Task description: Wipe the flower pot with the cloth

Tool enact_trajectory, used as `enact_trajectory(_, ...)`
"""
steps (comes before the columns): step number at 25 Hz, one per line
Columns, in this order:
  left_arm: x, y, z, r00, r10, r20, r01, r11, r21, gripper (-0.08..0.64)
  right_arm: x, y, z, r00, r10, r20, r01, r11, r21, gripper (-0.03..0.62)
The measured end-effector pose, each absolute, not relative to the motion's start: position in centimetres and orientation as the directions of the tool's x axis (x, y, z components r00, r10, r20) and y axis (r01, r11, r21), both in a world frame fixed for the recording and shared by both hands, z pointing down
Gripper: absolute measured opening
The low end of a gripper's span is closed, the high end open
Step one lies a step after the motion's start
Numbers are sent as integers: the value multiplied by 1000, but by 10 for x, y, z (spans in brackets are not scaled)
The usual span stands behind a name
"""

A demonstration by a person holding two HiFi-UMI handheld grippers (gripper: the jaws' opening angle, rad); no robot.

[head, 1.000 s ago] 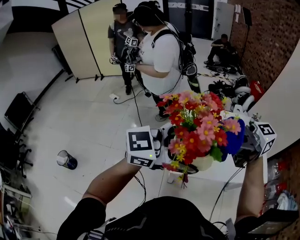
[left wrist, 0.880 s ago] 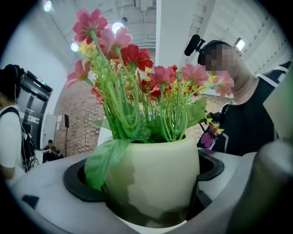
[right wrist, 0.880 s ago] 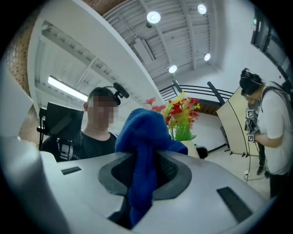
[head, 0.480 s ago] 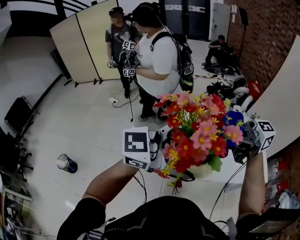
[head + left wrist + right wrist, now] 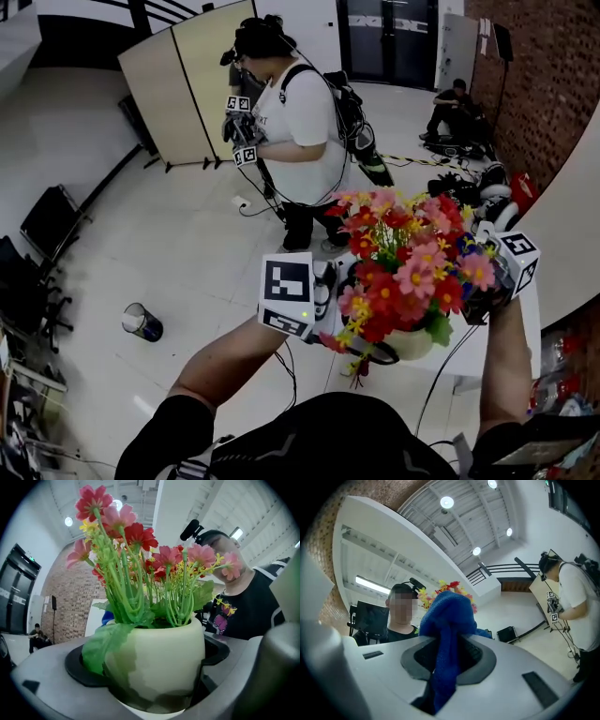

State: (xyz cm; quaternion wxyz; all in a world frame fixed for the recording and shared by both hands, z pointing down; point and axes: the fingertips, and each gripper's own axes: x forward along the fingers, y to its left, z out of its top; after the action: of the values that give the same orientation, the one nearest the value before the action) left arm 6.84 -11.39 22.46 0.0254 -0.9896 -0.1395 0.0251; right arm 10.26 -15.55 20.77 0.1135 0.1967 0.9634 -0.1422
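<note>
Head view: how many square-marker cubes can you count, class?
4. One cube left of the flower pot, one to its right, two at the hands of the standing person in white. More may be hidden behind them.

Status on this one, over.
Left gripper shut on pot. Right gripper shut on cloth. Cloth by flowers; contact with pot not visible.

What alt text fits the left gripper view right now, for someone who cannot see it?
The left claw is shut on a pale flower pot, seen close up, holding red, pink and yellow flowers on green stems. Behind are a brick wall at left and a person in a black shirt at right.
</note>
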Motion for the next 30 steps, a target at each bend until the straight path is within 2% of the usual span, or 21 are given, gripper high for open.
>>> enact_trajectory(8, 70, -141, 233, 981, 193, -22, 193, -981, -10, 578, 121, -151, 202, -939, 201, -278, 257, 950, -180, 64)
enact_trajectory(13, 71, -167, 237, 995, 103, -15, 104, -994, 21, 578, 116, -126, 202, -956, 175, -234, 205, 973, -109, 64)
enact_trajectory(16, 72, -171, 236, 997, 77, -19, 78, -996, 33, 578, 108, -118, 199, -971, 116, -210, 136, 988, -79, 64)
enact_trajectory(22, 75, -176, 234, 999, 42, -19, 42, -999, 1, 578, 101, -99, 197, -979, 70, -191, 78, 996, -36, 64)
enact_trajectory(30, 78, -202, 212, 994, -67, -82, -62, -996, 64, 578, 158, -125, 190, -884, -279, -374, -292, 956, -22, 64)
